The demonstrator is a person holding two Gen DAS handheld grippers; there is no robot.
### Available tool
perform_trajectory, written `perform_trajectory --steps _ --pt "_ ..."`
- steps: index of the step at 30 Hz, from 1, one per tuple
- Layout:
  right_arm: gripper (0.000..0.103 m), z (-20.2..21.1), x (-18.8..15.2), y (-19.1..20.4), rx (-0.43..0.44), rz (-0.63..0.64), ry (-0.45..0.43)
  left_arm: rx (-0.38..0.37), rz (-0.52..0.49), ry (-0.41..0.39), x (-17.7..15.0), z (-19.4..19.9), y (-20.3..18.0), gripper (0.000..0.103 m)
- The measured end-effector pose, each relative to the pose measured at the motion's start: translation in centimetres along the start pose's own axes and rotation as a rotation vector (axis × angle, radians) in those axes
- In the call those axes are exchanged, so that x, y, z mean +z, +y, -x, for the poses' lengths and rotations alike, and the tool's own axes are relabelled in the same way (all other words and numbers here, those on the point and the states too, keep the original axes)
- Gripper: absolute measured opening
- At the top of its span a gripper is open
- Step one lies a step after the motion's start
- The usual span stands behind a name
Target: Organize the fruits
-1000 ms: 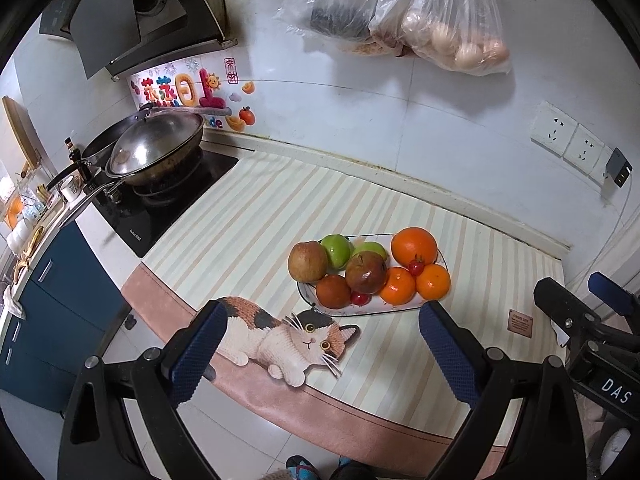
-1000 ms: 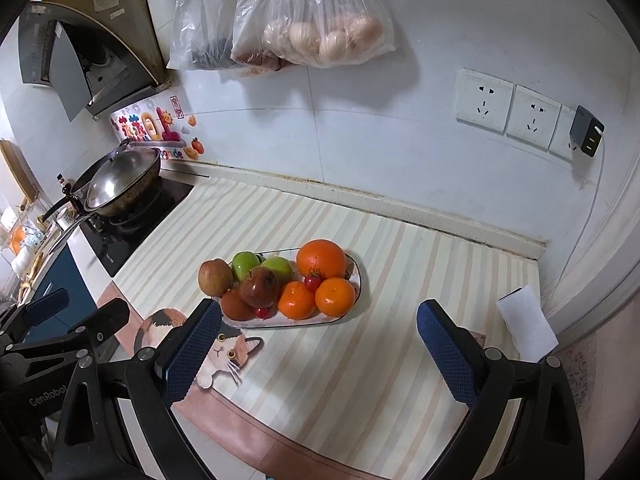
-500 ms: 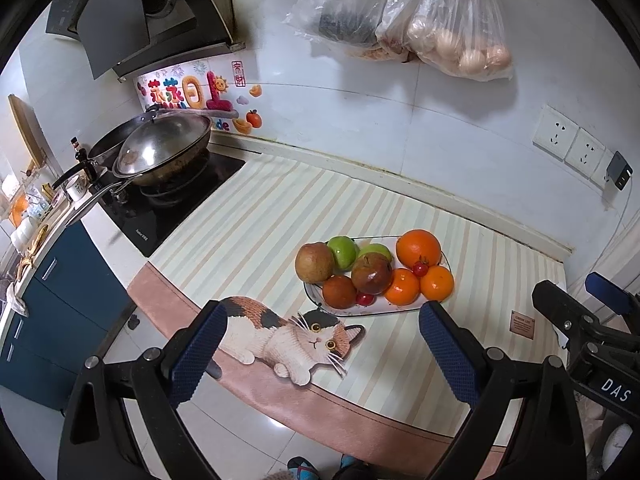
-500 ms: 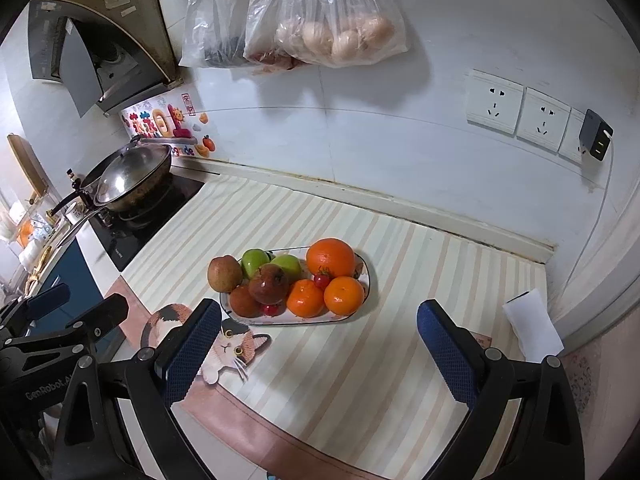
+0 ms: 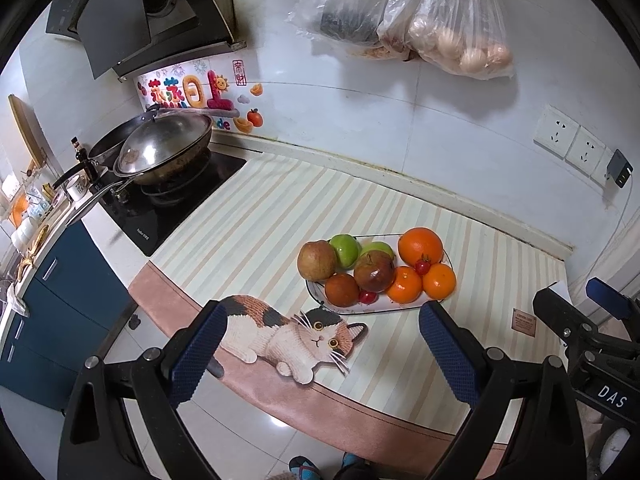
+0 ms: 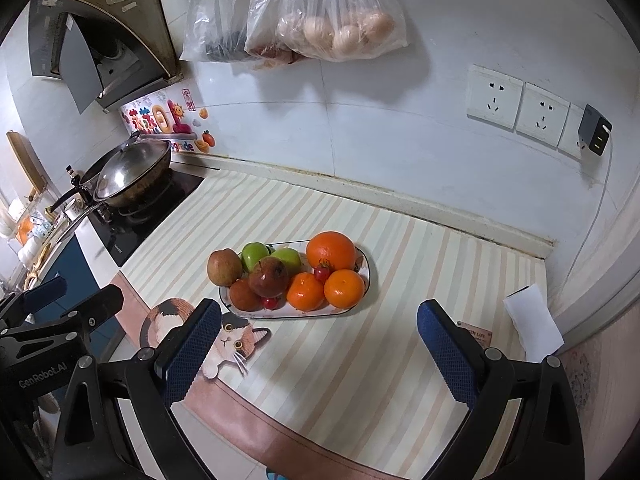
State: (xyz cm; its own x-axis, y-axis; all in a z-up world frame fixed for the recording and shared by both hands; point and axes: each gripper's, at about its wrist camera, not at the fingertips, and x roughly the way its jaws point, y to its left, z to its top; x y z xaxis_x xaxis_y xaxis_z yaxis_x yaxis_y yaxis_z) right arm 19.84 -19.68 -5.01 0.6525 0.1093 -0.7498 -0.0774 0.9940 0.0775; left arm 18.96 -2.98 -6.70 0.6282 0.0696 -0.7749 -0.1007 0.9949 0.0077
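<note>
Both views have drawn slightly back from the fruit plate (image 5: 400, 307), which sits mid-desk (image 5: 256, 236) piled with oranges, green apples and a pomegranate (image 6: 269, 277). Left gripper (image 5: 322, 354) and right gripper (image 6: 318, 350) hover short of it, fingers spread wide, empty.

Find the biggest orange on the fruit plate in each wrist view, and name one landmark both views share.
Left wrist view: the biggest orange sits right of centre, at the plate's far right end.
Right wrist view: it sits near centre, at the plate's back right.
Shared landmark: the cat picture just in front of the plate.
</note>
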Motion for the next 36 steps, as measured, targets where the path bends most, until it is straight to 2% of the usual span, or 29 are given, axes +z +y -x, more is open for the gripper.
perform_trajectory --steps 36 --pt "0.1 0.11 -0.51 -0.7 -0.014 -0.004 0.009 -0.018 -0.003 0.013 -0.48 0.04 -0.83 0.098"
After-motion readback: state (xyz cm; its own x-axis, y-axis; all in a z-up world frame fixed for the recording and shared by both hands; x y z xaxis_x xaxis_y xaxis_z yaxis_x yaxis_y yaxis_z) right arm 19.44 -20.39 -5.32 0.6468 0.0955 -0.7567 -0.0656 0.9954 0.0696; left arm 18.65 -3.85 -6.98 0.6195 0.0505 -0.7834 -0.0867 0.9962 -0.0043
